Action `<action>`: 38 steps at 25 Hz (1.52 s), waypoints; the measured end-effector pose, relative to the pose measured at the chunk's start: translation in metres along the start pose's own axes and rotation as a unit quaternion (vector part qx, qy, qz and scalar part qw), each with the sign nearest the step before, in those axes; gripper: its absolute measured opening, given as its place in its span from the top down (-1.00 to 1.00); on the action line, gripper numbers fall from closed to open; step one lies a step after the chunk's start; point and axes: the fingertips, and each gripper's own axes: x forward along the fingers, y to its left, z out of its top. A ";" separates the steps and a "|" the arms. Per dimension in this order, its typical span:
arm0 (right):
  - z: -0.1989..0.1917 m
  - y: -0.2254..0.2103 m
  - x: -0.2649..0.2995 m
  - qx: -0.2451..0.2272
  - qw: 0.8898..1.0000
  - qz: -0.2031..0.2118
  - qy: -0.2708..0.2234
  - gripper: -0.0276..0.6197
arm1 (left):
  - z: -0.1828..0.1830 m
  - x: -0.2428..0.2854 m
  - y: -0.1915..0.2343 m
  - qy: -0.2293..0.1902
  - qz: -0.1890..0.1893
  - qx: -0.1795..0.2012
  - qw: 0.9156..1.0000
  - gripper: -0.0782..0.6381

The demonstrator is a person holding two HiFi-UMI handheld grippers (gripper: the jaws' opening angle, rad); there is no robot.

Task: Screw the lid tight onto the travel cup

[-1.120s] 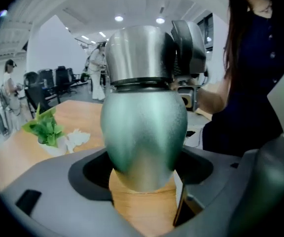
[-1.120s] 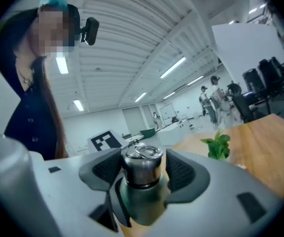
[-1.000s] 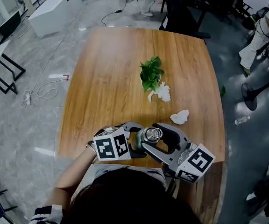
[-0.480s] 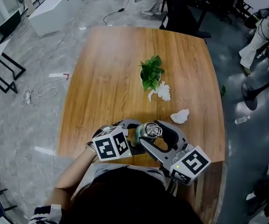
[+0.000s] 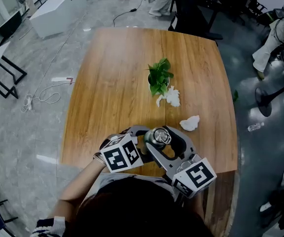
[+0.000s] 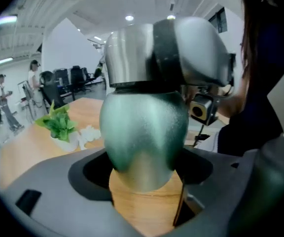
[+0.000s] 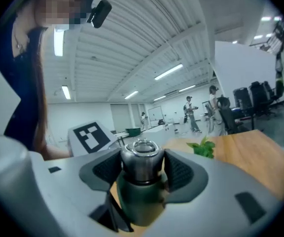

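Note:
The travel cup stands near the table's front edge, with a green body [image 6: 144, 132] and a steel lid [image 5: 158, 137] on top. My left gripper [image 5: 149, 143] comes in from the left and is shut on the green body, which fills the space between its jaws in the left gripper view. My right gripper [image 5: 159, 138] reaches in from the lower right and is shut on the lid [image 7: 141, 163], its dark pads [image 7: 180, 173] pressing both sides. The green body [image 7: 138, 201] shows just below those pads. The cup's base is hidden by the grippers.
On the wooden table [image 5: 112, 83], a small potted plant [image 5: 159, 78] stands mid-table with crumpled white tissue [image 5: 172, 98] beside it. Another tissue wad [image 5: 190, 123] lies right of the cup. The table's front edge [image 5: 83, 163] is close to the person's body.
My right gripper has swung round the cup, its marker cube moving left and toward the person, still shut on the lid. The left gripper has shifted slightly right, holding the body.

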 end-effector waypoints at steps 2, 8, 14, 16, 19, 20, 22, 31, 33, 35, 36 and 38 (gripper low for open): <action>0.005 0.012 -0.006 0.012 0.998 0.068 0.000 0.09 | 0.002 -0.005 -0.019 -0.017 -0.076 0.010 0.997 -0.29; 0.010 0.012 -0.011 0.011 0.996 0.085 -0.009 0.09 | 0.000 -0.002 -0.027 -0.007 -0.089 0.017 0.996 -0.29; 0.019 -0.005 -0.004 -0.002 0.998 -0.030 -0.057 0.09 | 0.003 0.004 0.011 0.011 0.066 -0.014 0.998 -0.29; 0.016 0.006 -0.008 0.012 0.998 0.035 -0.044 0.09 | 0.002 0.002 0.001 0.002 0.020 -0.002 1.000 -0.29; 0.012 0.016 -0.015 0.015 0.994 0.109 -0.013 0.09 | 0.001 -0.005 -0.020 -0.013 -0.064 0.017 0.998 -0.29; 0.011 0.017 -0.015 0.004 0.993 0.114 -0.007 0.09 | 0.000 -0.005 -0.024 -0.009 -0.074 0.021 0.997 -0.29; 0.011 0.014 -0.013 -0.014 0.995 0.095 -0.008 0.09 | 0.000 -0.004 -0.021 -0.001 -0.060 0.020 0.998 -0.29; 0.012 0.001 -0.003 -0.029 0.999 -0.014 -0.023 0.09 | -0.004 -0.004 0.020 0.025 0.083 0.005 0.996 -0.29; 0.016 0.009 -0.007 -0.016 0.999 0.043 -0.024 0.09 | -0.001 -0.007 0.004 -0.002 0.010 -0.003 1.000 -0.29; 0.017 0.014 -0.010 -0.011 0.996 0.085 -0.020 0.09 | 0.003 -0.010 -0.012 -0.018 -0.051 0.001 0.999 -0.29; 0.016 0.016 -0.010 -0.014 0.995 0.092 -0.017 0.09 | 0.004 -0.010 -0.017 -0.019 -0.063 0.005 0.998 -0.29; 0.016 0.013 -0.007 -0.025 0.997 0.067 -0.021 0.09 | 0.004 -0.007 -0.013 -0.010 -0.039 0.001 0.999 -0.29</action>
